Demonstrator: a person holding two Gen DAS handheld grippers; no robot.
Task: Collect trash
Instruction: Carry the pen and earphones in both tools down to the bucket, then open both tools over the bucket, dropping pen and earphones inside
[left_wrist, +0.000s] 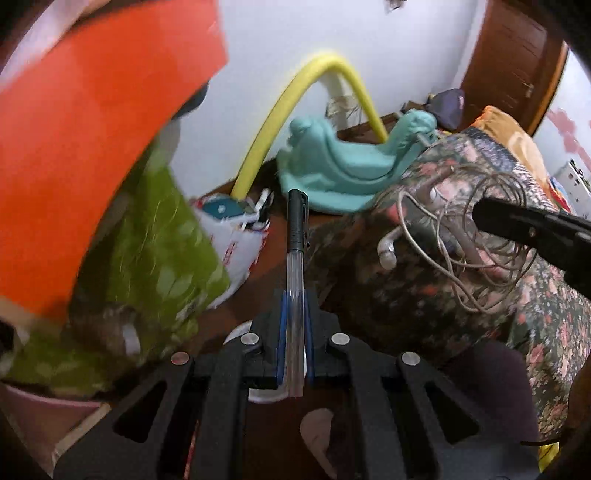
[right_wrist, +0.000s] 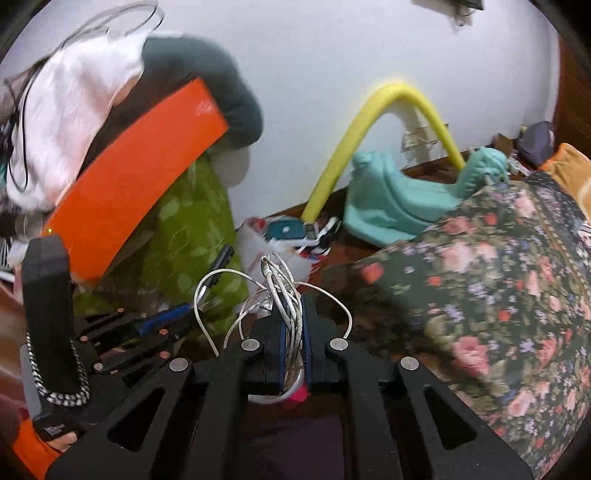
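Observation:
My left gripper (left_wrist: 295, 306) is shut on a clear pen with a black cap (left_wrist: 296, 236) that sticks straight out ahead. My right gripper (right_wrist: 292, 306) is shut on a tangle of white earphone cable (right_wrist: 284, 291), held in the air. In the left wrist view the same cable bundle (left_wrist: 461, 243) hangs from the right gripper's black finger (left_wrist: 524, 229) over the floral blanket (left_wrist: 424, 295). In the right wrist view the left gripper (right_wrist: 162, 317) sits at the lower left with the pen (right_wrist: 218, 264) pointing up and right.
A white plastic bag with packaging (left_wrist: 236, 236) lies on the brown floor ahead. A teal plastic rocking toy (left_wrist: 343, 166) and a yellow foam tube (left_wrist: 295, 96) stand by the white wall. An orange board (left_wrist: 92, 140) and green patterned cloth (left_wrist: 159, 266) are at left.

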